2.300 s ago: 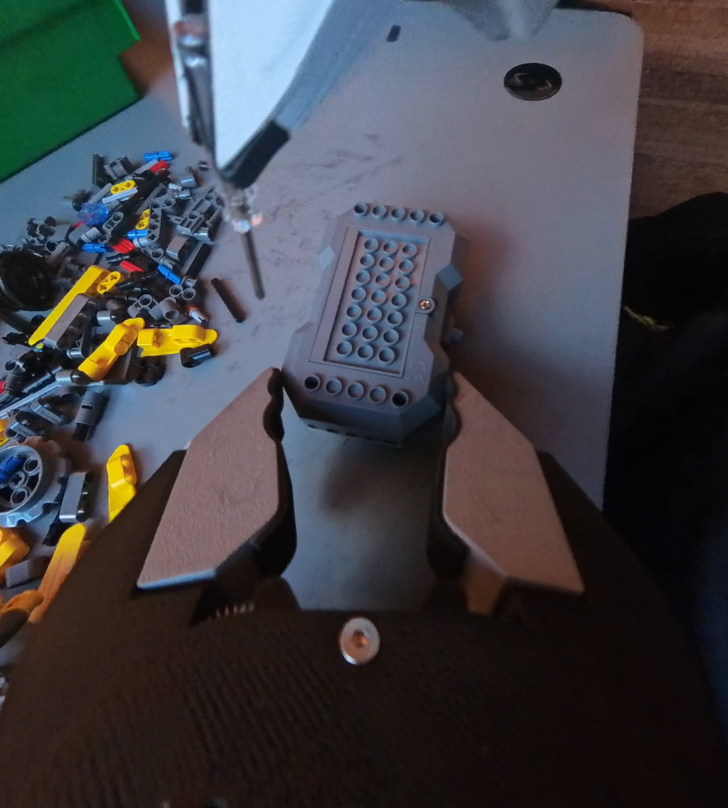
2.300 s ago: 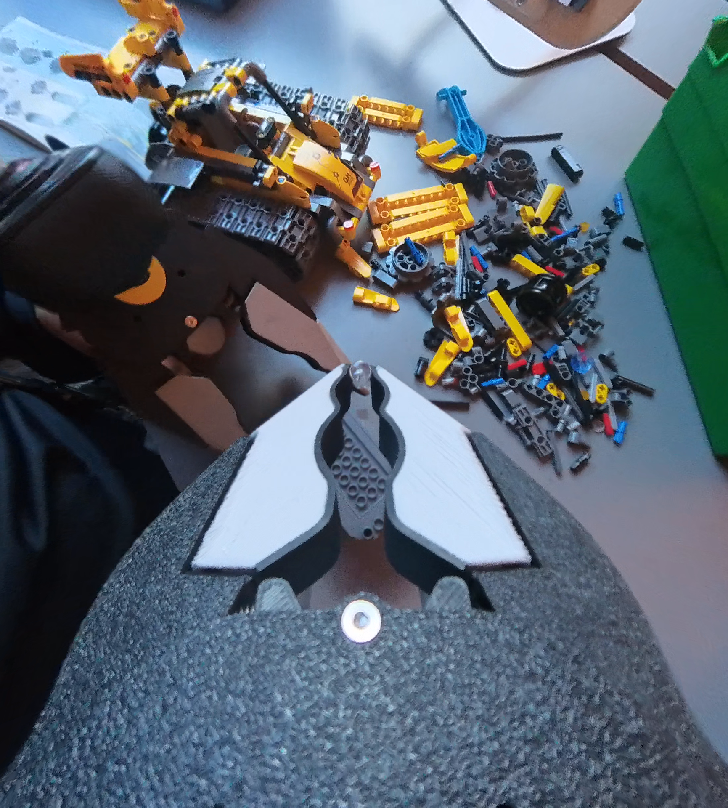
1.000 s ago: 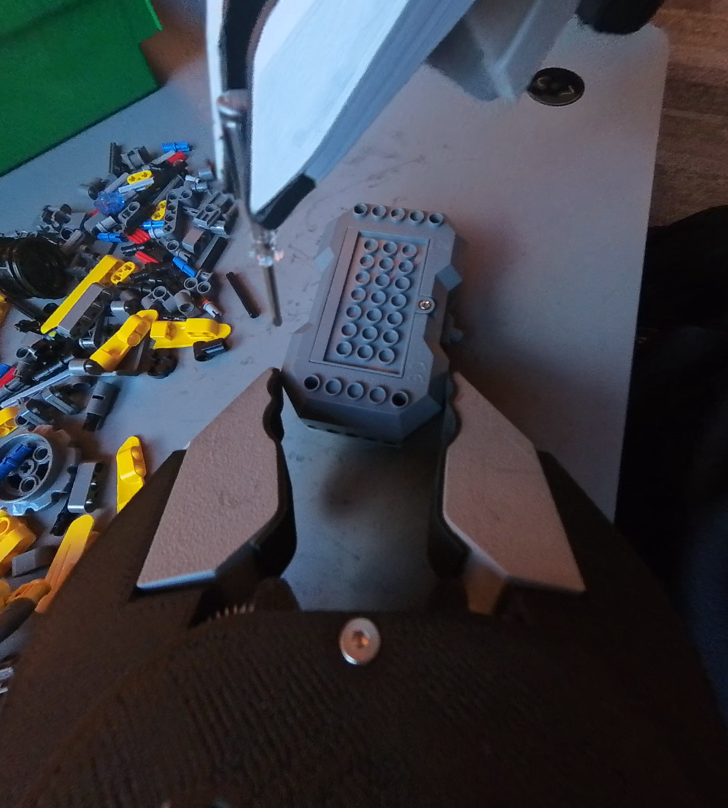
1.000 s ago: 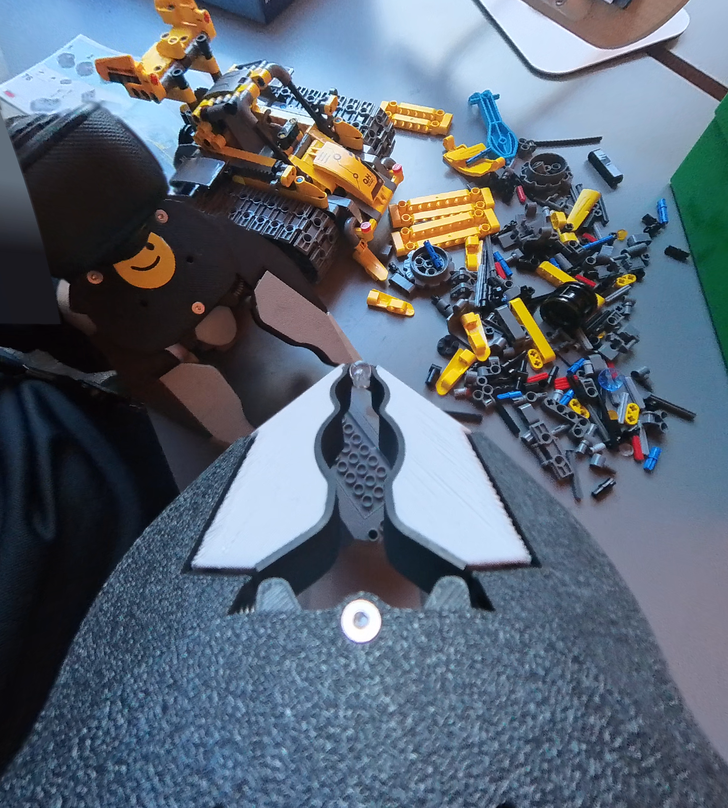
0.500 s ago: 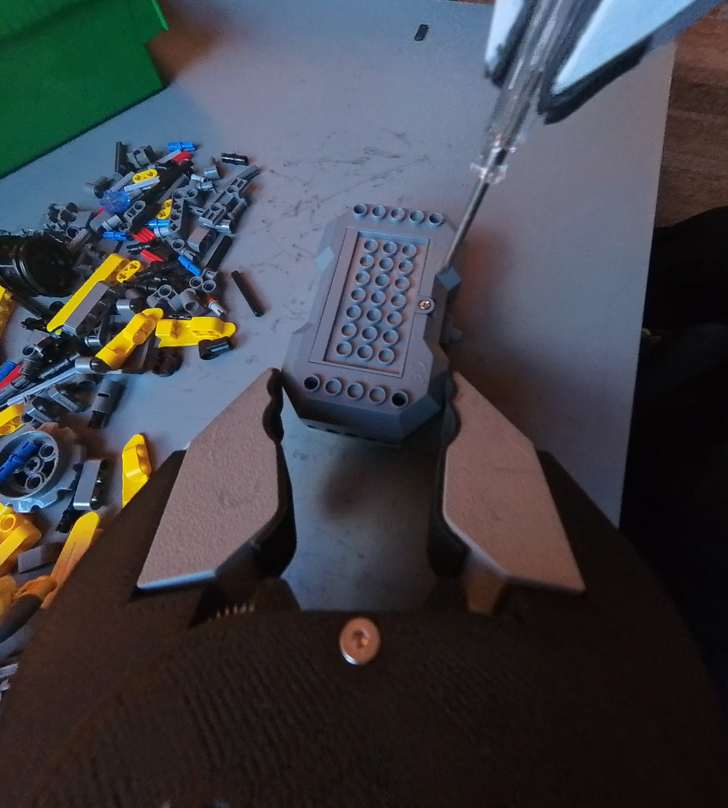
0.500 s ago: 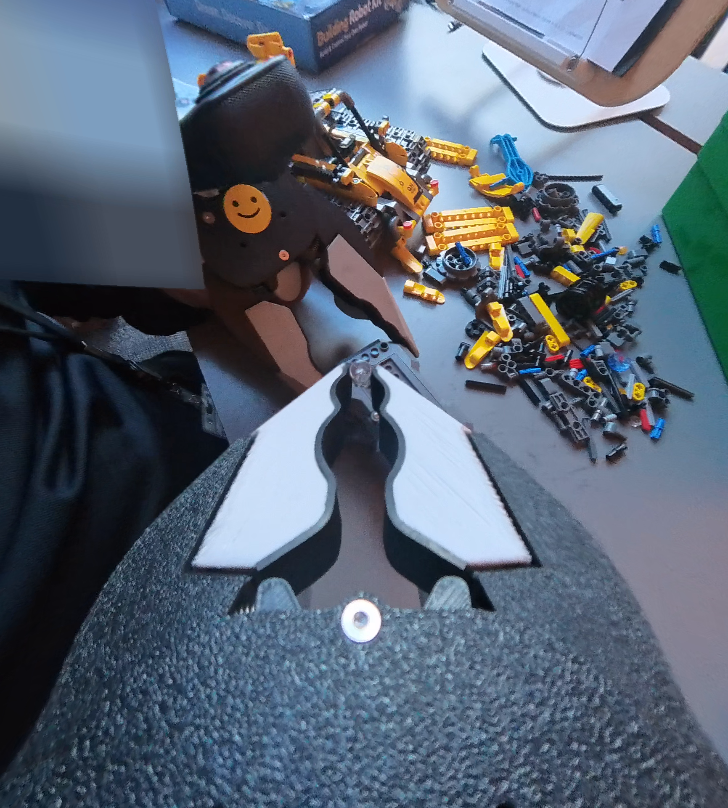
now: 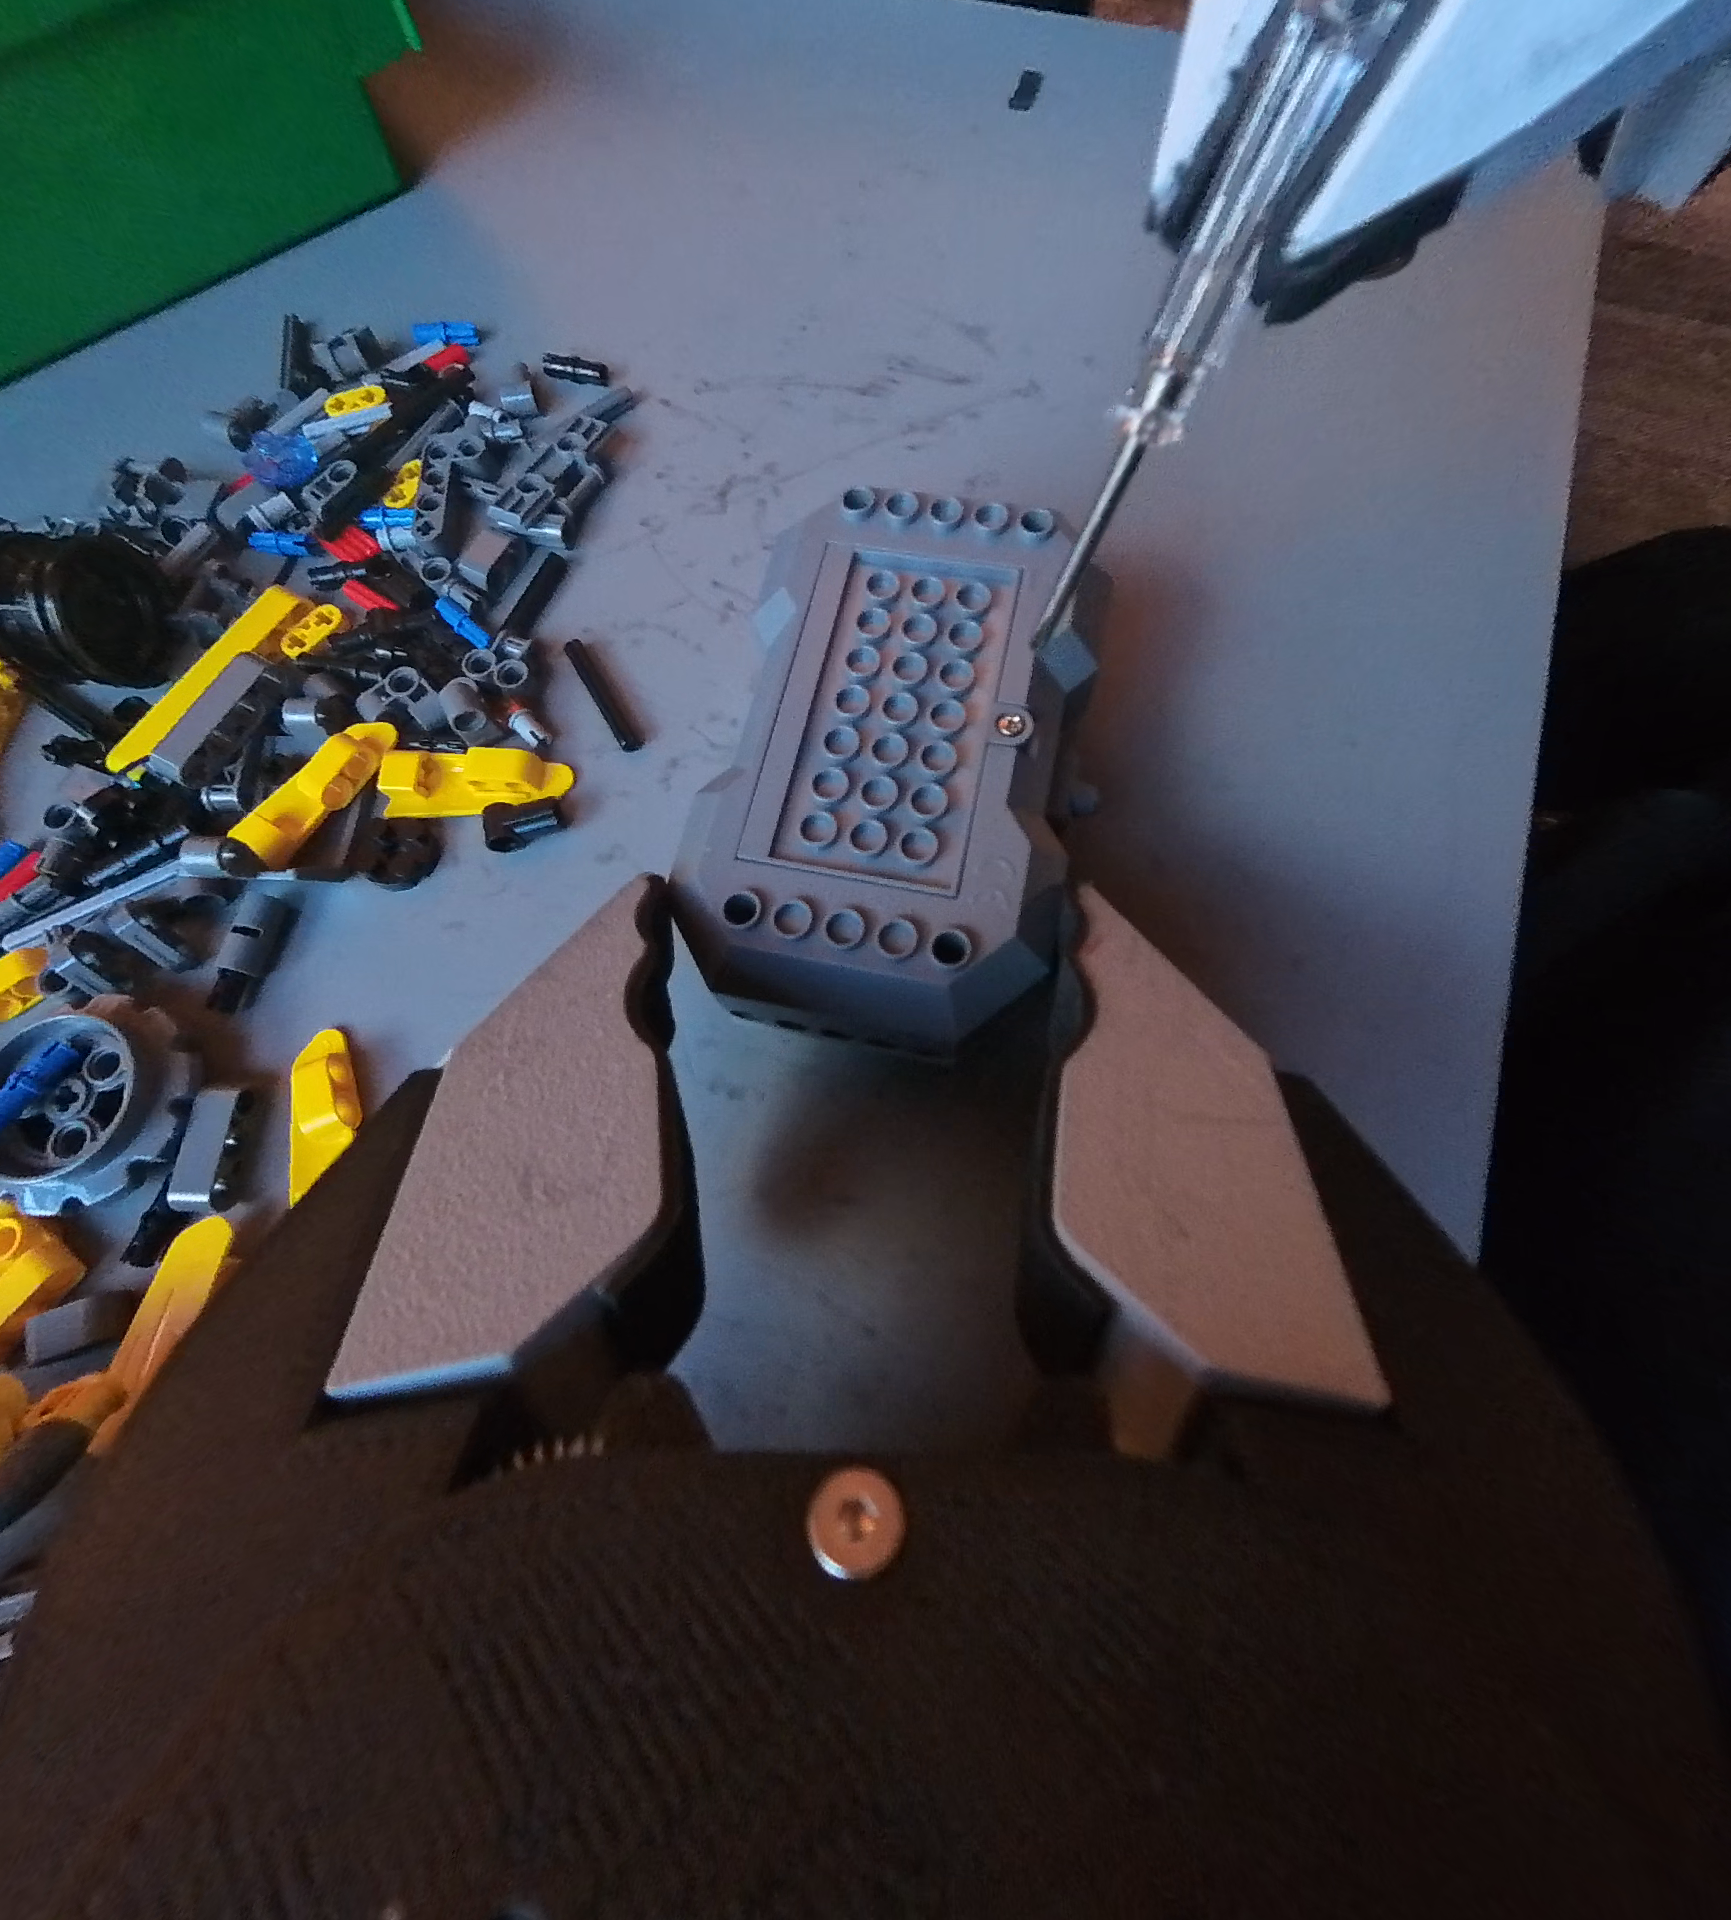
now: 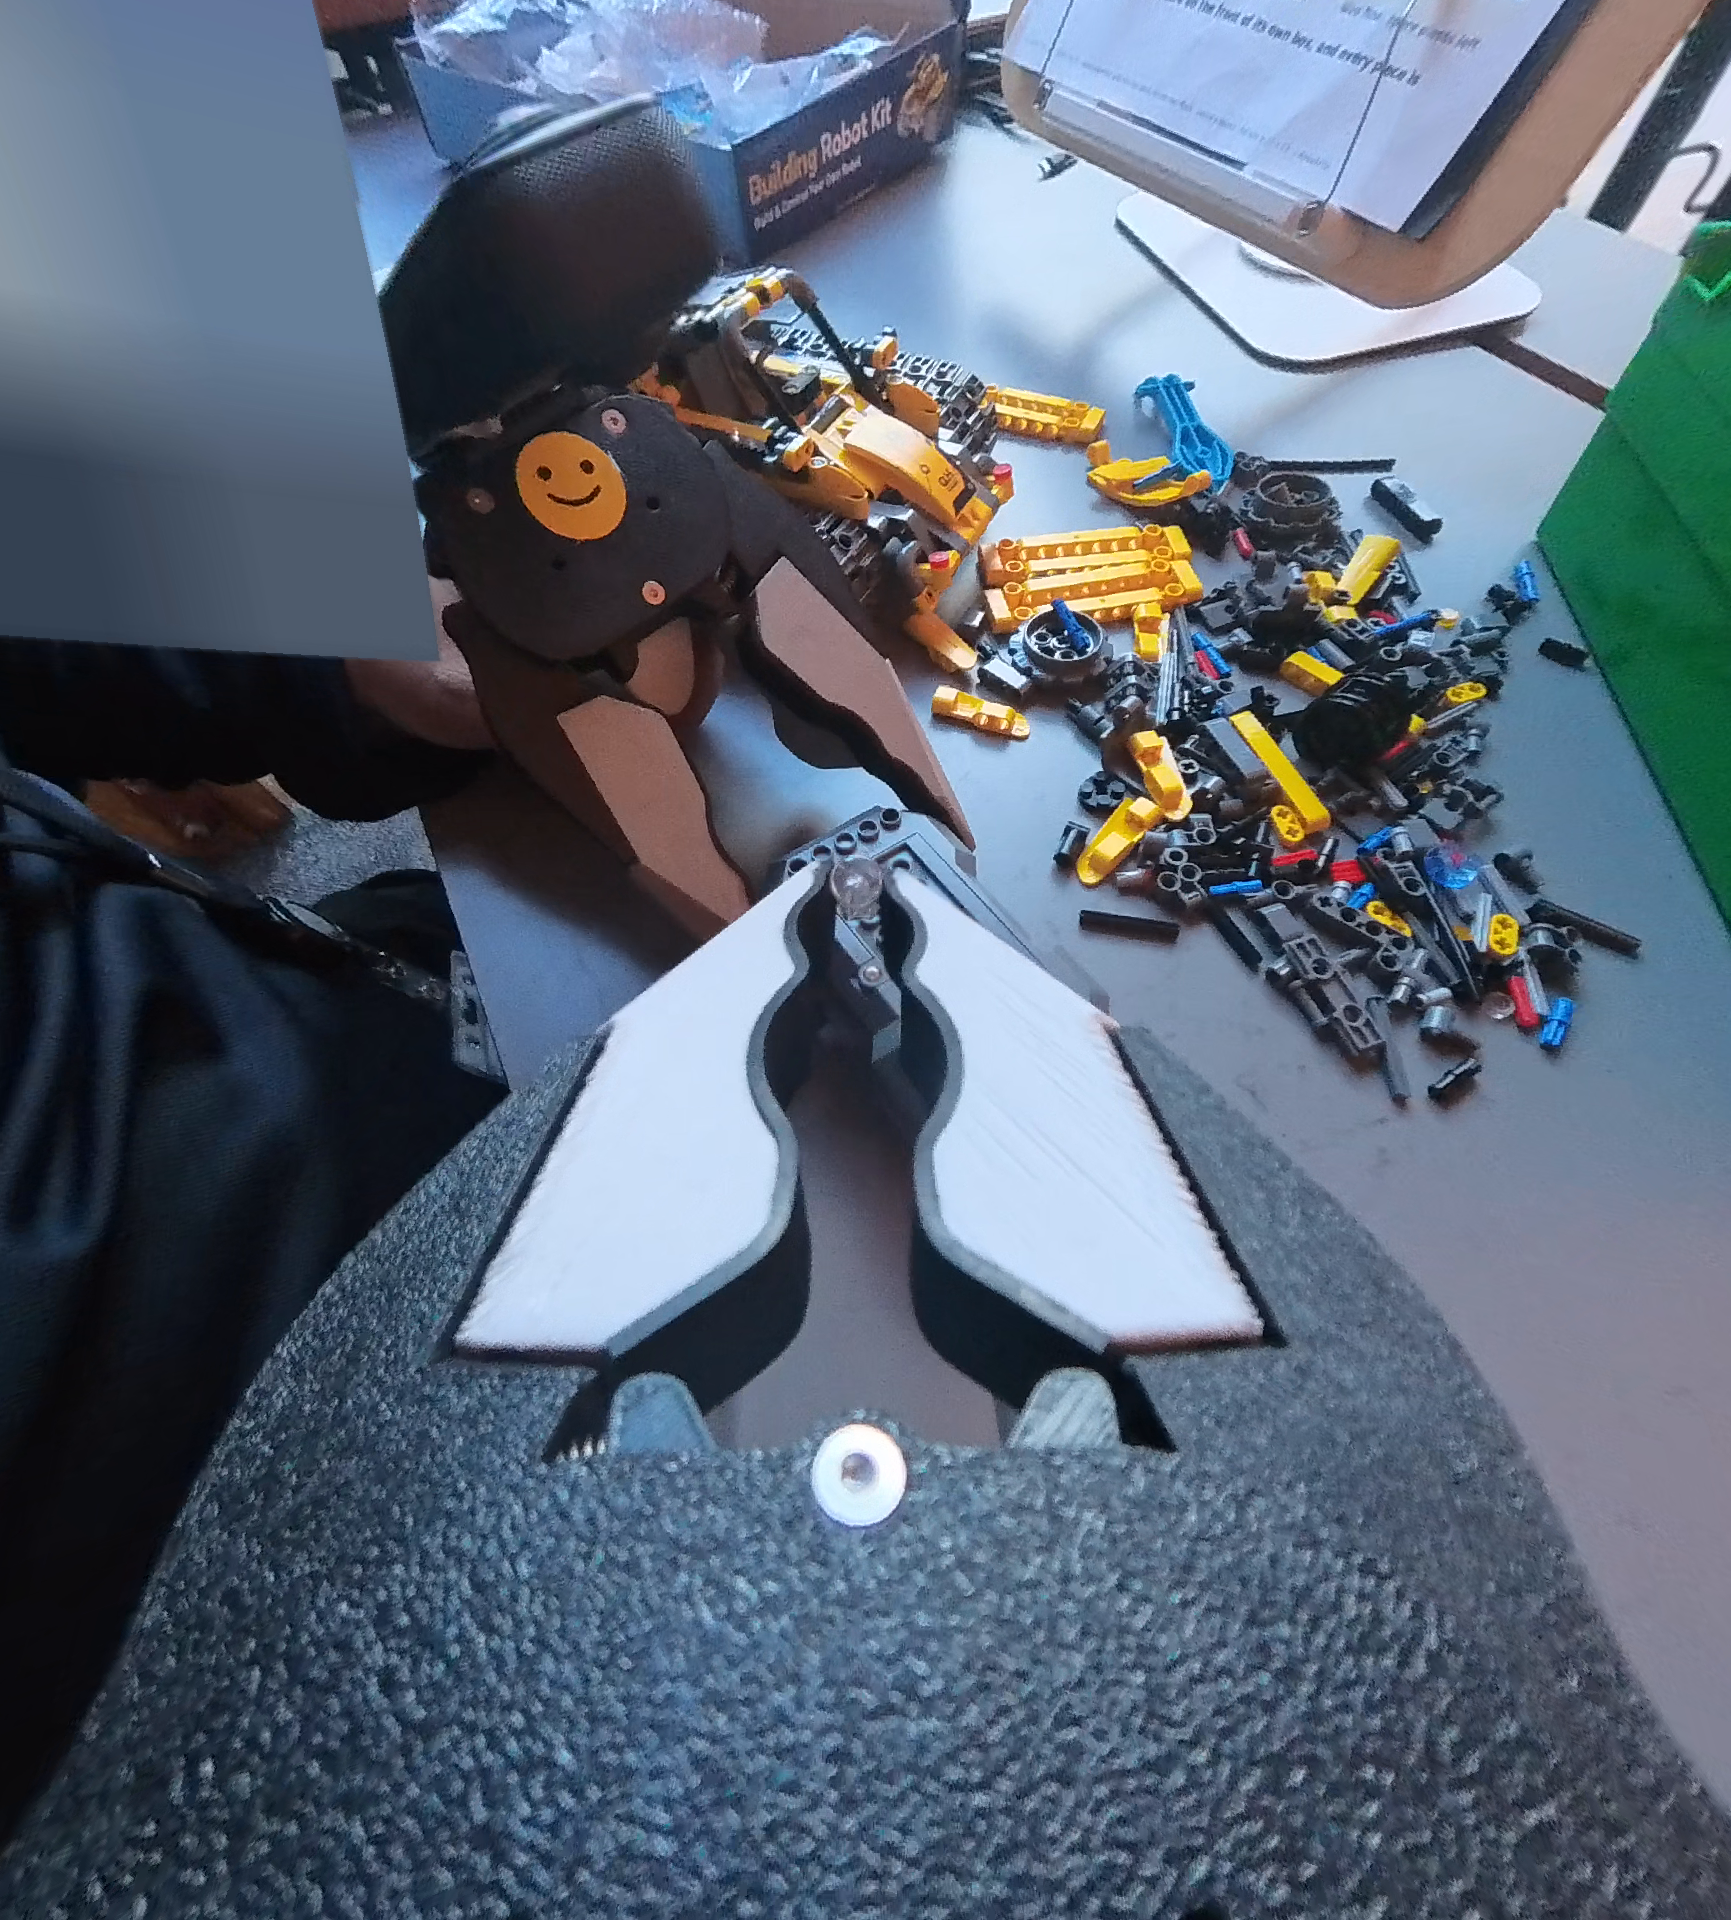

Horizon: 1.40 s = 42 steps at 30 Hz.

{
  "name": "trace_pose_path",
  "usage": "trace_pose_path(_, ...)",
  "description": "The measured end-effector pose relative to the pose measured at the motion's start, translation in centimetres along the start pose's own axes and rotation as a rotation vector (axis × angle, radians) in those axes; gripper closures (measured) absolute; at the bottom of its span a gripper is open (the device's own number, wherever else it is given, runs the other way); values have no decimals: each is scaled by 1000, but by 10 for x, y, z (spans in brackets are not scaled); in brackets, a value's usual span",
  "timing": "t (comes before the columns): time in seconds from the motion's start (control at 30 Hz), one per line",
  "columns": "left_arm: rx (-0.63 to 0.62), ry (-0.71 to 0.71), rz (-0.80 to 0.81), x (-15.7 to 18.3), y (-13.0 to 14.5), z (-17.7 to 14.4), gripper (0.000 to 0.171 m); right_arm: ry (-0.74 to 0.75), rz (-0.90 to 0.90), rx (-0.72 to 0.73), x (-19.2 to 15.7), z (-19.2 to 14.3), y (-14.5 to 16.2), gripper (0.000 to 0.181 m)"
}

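Note:
My left gripper (image 7: 861, 927) is shut on the near end of a grey studded box (image 7: 892, 717), which has a small screw (image 7: 1015, 724) on its right side. My right gripper (image 8: 856, 879) is shut on a clear-handled screwdriver (image 7: 1199, 270). The handle end shows between its white fingers (image 8: 684, 1122). In the left wrist view the screwdriver comes down from the upper right. Its tip rests on the box's right edge, just beyond the screw. The left gripper's black body (image 8: 632, 582) shows in the right wrist view, and a corner of the box (image 8: 871, 831) peeks out past my fingertips.
A pile of loose yellow, grey, black and blue parts (image 7: 248, 707) lies left of the box. Green bins (image 8: 1713, 623) stand beyond it. A yellow tracked model (image 8: 871, 447), a blue carton (image 8: 819, 156) and a document stand (image 8: 1308, 239) are farther off. The table edge (image 7: 1526, 831) runs close on the box's right, with a person's dark clothing beside it. Some 10 cm of space lies between my two pairs of fingers. To reach the yellow tracked model (image 8: 871, 447) in a straight line is about 15 cm for my left fingers, about 25 cm for my right.
My right gripper has carried the screwdriver from the left of the box over to its right side and lowered the tip onto the right edge. My left gripper keeps its hold.

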<state>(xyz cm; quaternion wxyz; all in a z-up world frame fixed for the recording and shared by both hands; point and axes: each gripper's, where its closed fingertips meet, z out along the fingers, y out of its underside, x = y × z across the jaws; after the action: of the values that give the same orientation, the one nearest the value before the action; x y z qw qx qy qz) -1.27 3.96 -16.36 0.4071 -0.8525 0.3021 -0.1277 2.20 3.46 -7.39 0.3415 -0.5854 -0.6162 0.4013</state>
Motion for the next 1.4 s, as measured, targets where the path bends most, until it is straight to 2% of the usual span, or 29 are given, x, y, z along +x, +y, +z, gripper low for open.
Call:
trace_pose_path(0.33,0,1,-1,-1,-1,1,101,47,-39,-61,5,1,16,173)
trace_pose_path(0.7,-1,5,-8,-1,-1,2,101,74,11,-24,12,1,15,174)
trace_pose_path(0.9,-10,-1,-9,-2,0,2,101,7,54,40,2,-2,9,174)
trace_pose_path(1.0,-47,-3,1,-1,4,6,99,18,44,35,1,-3,12,174)
trace_pose_path(1.23,-49,-39,69,1,4,6,99,18,19,50,-6,-10,16,173)
trace_pose_path(1.4,-47,9,62,6,5,6,100,44,19,6,-4,-15,25,173)
